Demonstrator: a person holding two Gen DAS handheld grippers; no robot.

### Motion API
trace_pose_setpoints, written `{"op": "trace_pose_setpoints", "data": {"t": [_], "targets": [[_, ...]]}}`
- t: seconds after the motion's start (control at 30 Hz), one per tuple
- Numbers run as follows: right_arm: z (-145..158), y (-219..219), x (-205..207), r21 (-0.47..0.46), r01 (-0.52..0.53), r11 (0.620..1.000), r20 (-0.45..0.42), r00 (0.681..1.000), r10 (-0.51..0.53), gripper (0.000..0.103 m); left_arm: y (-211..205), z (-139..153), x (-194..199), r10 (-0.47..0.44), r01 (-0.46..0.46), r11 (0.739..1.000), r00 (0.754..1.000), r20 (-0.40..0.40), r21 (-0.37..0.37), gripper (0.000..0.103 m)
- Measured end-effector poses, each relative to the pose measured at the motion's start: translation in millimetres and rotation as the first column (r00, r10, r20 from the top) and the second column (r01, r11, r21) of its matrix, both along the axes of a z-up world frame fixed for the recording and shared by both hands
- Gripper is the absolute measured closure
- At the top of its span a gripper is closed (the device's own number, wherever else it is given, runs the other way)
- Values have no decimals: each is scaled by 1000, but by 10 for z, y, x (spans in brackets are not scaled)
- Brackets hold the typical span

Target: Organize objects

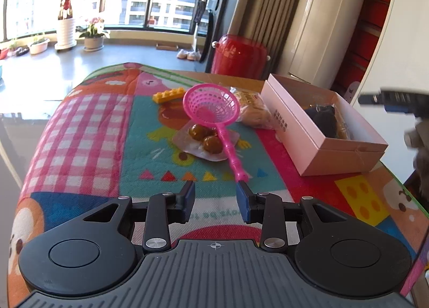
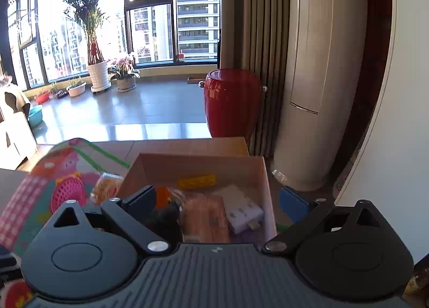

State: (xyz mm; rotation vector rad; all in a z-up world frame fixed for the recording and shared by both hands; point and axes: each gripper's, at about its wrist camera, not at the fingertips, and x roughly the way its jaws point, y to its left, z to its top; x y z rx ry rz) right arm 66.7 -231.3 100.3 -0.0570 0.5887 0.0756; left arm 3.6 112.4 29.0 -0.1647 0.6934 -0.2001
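In the left wrist view a pink toy net (image 1: 211, 105) lies on the colourful mat (image 1: 88, 125), its handle running toward me. The handle's end sits just beyond the right fingertip of my left gripper (image 1: 215, 200), which is open with nothing between its fingers. Under the net lies a clear packet of brown balls (image 1: 205, 139). Behind it are a yellow brick (image 1: 169, 94) and a snack bag (image 1: 252, 109). My right gripper (image 2: 217, 202) hangs wide open above the pink box (image 2: 201, 159), which holds a yellow brick (image 2: 197, 181), a white item (image 2: 242, 210), a brown packet and something dark.
The pink box (image 1: 321, 131) stands at the mat's right side, near the table edge. A red urn (image 2: 232, 101), a curtain and a tall white air conditioner (image 2: 308, 66) stand past the table. Potted plants (image 2: 97, 74) line the window.
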Motion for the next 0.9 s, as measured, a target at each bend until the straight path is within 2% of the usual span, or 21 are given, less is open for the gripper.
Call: {"op": "trace_pose_setpoints", "data": {"t": [0.07, 0.23, 0.37, 0.57, 0.77, 0.87, 0.9], "targets": [[-111, 3, -186, -17, -12, 1000, 14, 1000, 13, 5, -32, -6, 59, -6, 6, 1000, 1000, 7, -12, 66], [-257, 23, -487, 58, -60, 997, 19, 998, 59, 4, -170, 5, 223, -4, 4, 1000, 999, 32, -18, 66], [-464, 134, -622, 53, -100, 994, 18, 995, 99, 3, -266, 12, 386, 15, -14, 999, 999, 35, -29, 66], [-802, 341, -722, -54, -101, 993, 42, 994, 104, 0, -424, -27, 727, 59, -60, 998, 998, 13, 31, 66], [-820, 251, -648, 9, -94, 996, 14, 995, 94, 0, -522, -114, 1145, 149, -147, 986, 988, -28, 73, 67], [-827, 193, -664, 36, -84, 996, 21, 996, 84, 0, -557, -118, 1200, 167, -162, 981, 986, -32, 106, 84], [-828, 181, -664, 43, -83, 996, 21, 996, 82, 0, -557, -119, 1199, 166, -161, 981, 986, -34, 111, 84]]}}
